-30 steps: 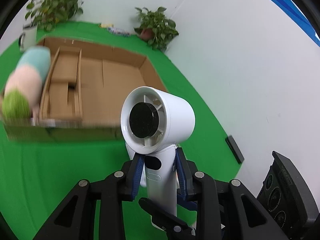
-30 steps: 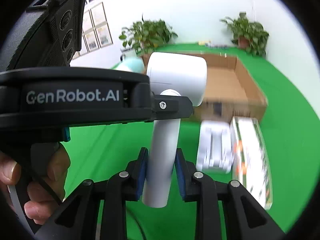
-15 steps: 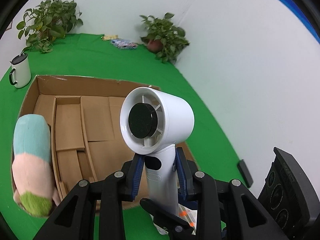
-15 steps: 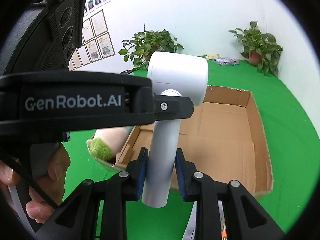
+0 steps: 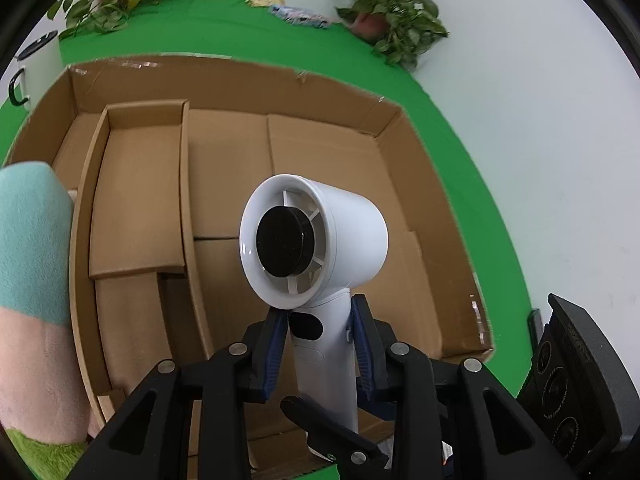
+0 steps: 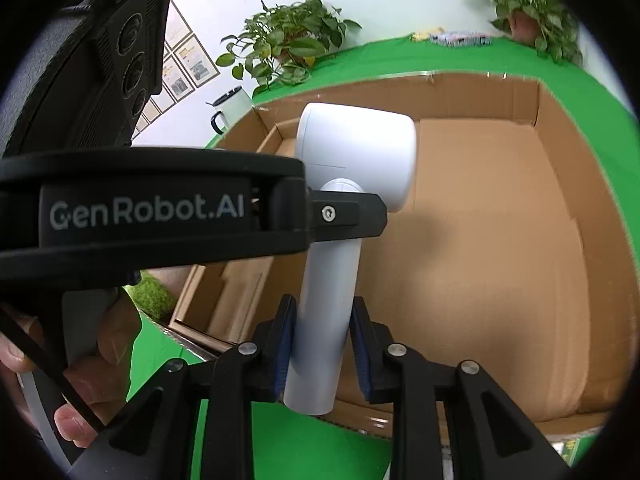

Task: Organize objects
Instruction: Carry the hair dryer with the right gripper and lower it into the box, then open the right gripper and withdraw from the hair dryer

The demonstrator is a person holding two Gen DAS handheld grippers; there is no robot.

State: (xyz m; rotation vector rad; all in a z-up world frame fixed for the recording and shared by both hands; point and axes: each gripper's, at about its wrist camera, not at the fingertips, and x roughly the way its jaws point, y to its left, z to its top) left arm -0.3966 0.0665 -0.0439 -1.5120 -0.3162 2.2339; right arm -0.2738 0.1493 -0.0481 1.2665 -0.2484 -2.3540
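A white handheld fan (image 5: pixel 316 240) is held upright by its handle over the open cardboard box (image 5: pixel 400 120). My left gripper (image 5: pixel 320 344) is shut on the handle just under the fan head, blue pads pressing both sides. My right gripper (image 6: pixel 322 344) is shut on the same handle lower down. In the right wrist view the fan (image 6: pixel 356 160) shows its plain back, and the left gripper's black body (image 6: pixel 148 212) crosses in front, held by a hand (image 6: pixel 92 360). The fan hangs above the box floor (image 6: pixel 480 240).
A teal, pink and green plush toy (image 5: pixel 28 280) lies along the box's left side by cardboard dividers (image 5: pixel 184 200). A white mug (image 6: pixel 228 108) stands beyond the box's left corner. Potted plants (image 5: pixel 392 24) sit at the back of the green table, near the white wall.
Both grippers have carried the fan forward and slightly down, from in front of the box to over its inside. The box now fills both views. The grips are unchanged.
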